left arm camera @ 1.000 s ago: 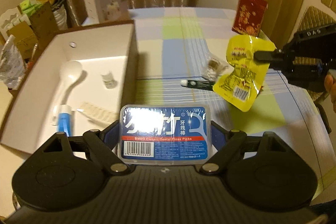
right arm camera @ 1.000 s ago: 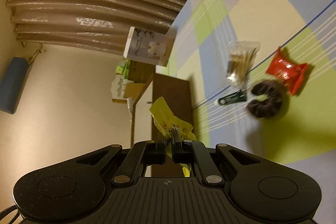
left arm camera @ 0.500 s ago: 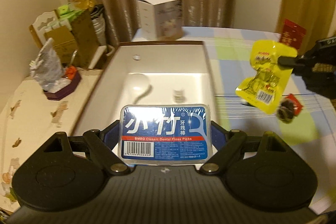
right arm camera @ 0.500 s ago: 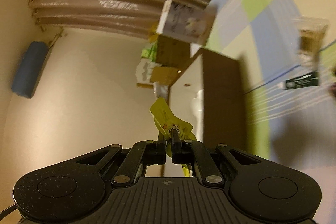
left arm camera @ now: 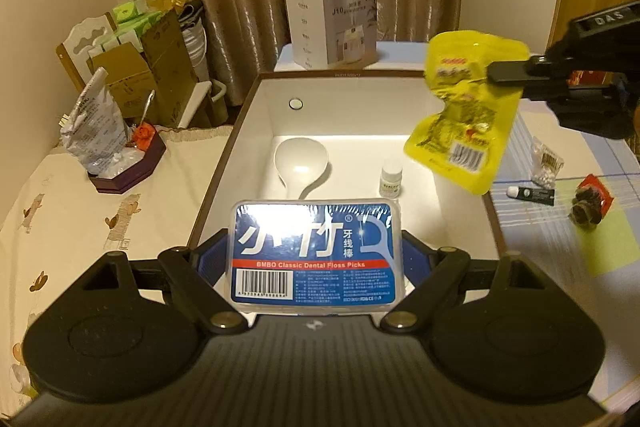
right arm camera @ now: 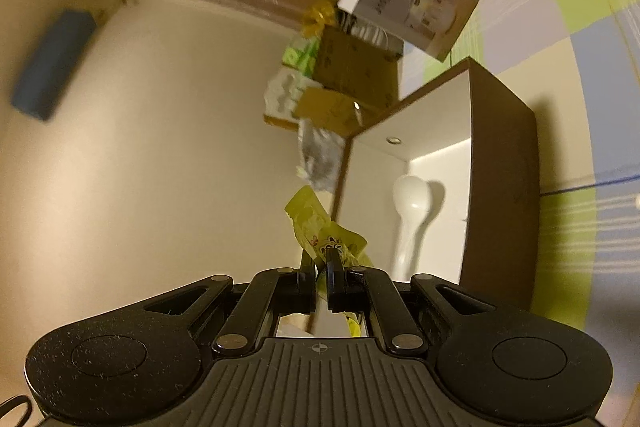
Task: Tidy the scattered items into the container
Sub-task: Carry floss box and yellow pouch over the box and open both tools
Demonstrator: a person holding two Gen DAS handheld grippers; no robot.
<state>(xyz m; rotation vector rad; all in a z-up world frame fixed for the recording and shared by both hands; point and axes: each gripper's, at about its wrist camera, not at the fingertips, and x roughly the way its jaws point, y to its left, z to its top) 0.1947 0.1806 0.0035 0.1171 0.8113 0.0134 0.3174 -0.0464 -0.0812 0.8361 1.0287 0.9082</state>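
Room: curtained wall behind a bench [left arm camera: 560,251] with a checked cloth; a white-lined box [left arm camera: 256,131] with brown outer walls sits on it and serves as the landmark.
Left tongs [left arm camera: 316,255]: spread wide but clamped on a floss pick case [left arm camera: 316,251], which fills the gap between the pads; the case hangs over the near end of the box.
Right tongs [left arm camera: 496,71]: pinched tight on the top edge of a yellow pouch [left arm camera: 464,115]; the pouch dangles free above the right wall of the box, its lower corner outside the rim.
Right wrist view: right tongs [right arm camera: 322,267] show the pouch [right arm camera: 320,227] crumpled between the closed pads, with the box [right arm camera: 500,167] ahead.
Inside the box: a white spoon [left arm camera: 302,163] near the middle, a small bottle [left arm camera: 391,179] to its right.
Outside the box: to its right lie a dark tube [left arm camera: 532,193], a bag of small white balls [left arm camera: 546,167] and a dark lump on a red wrapper [left arm camera: 590,205]; behind the box stands a carton [left arm camera: 332,23].
Step in hand: carrying both items over the box to drop them.
Doing it well: bring the pouch further over the box so all of it clears the right wall, then let go low; lower the case toward bare floor near the front, away from the spoon and bottle, and release one hand at a time so the tongs do not collide.
Remaining: the three things right of the box look still to be collected.
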